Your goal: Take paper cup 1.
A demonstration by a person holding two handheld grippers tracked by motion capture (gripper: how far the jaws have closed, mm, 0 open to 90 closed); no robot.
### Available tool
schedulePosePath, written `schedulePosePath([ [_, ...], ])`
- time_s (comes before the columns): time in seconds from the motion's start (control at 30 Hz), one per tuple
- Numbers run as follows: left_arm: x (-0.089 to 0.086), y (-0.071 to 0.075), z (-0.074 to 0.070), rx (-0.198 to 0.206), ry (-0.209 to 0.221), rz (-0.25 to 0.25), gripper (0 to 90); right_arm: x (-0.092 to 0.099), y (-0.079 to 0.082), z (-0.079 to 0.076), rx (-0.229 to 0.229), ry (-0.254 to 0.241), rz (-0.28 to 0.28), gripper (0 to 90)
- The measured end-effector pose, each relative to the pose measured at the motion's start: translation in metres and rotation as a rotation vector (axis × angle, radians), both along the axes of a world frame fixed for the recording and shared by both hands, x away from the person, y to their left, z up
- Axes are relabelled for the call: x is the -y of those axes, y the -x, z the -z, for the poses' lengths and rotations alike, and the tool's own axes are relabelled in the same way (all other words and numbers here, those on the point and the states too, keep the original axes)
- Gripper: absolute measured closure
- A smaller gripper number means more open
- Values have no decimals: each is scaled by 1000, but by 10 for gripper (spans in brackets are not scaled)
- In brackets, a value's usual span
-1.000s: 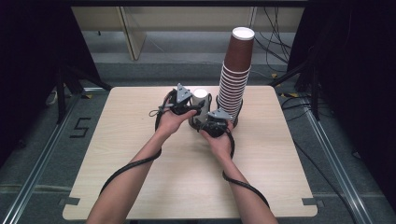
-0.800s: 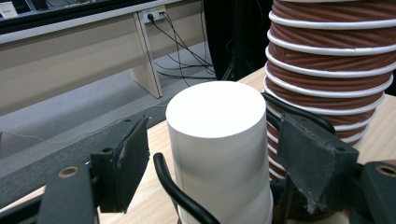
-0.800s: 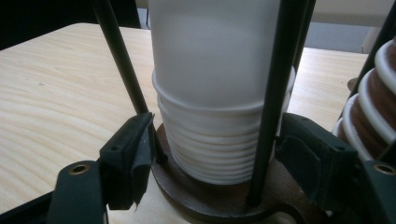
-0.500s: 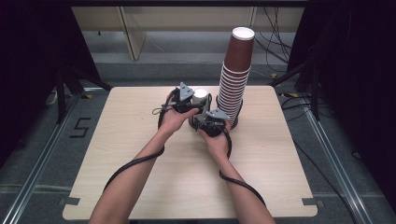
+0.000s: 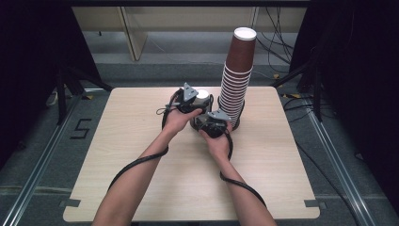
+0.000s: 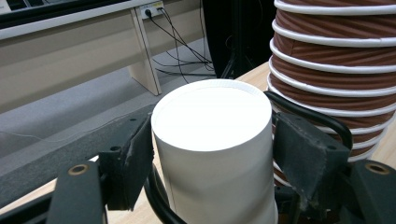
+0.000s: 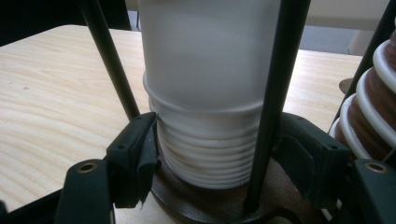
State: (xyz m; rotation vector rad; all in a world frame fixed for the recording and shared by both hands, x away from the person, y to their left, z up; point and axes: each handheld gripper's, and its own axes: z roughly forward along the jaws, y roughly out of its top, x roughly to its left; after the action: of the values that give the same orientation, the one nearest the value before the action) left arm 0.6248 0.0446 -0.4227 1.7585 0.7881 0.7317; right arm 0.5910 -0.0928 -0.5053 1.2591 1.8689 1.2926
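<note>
We find the white cup stack (image 5: 202, 100) at center frame of the high view, just left of the tall brown cup stack (image 5: 236, 80), on the table (image 5: 117, 141). The left gripper (image 6: 212, 140) has just been closing; its pads pinch the top white cup (image 6: 212, 154). The right gripper (image 7: 210, 158) clamps the lower white rims (image 7: 205, 154), which sit in a black wire holder (image 7: 275, 93).

Grey floor (image 5: 117, 56), beige furniture panel (image 5: 131, 33), dark curtains (image 5: 28, 56), trailing cables (image 5: 277, 42).
</note>
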Motion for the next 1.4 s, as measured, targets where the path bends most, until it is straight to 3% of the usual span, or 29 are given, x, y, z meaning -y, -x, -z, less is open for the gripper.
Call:
schedulePosePath([
  [0.67,0,-4,-1,-32,13,18,326,1,0,0,-5,1,4,327],
  [1.4,2,-4,-14,-6,29,15,334,1,0,0,-6,-18,-4,335],
])
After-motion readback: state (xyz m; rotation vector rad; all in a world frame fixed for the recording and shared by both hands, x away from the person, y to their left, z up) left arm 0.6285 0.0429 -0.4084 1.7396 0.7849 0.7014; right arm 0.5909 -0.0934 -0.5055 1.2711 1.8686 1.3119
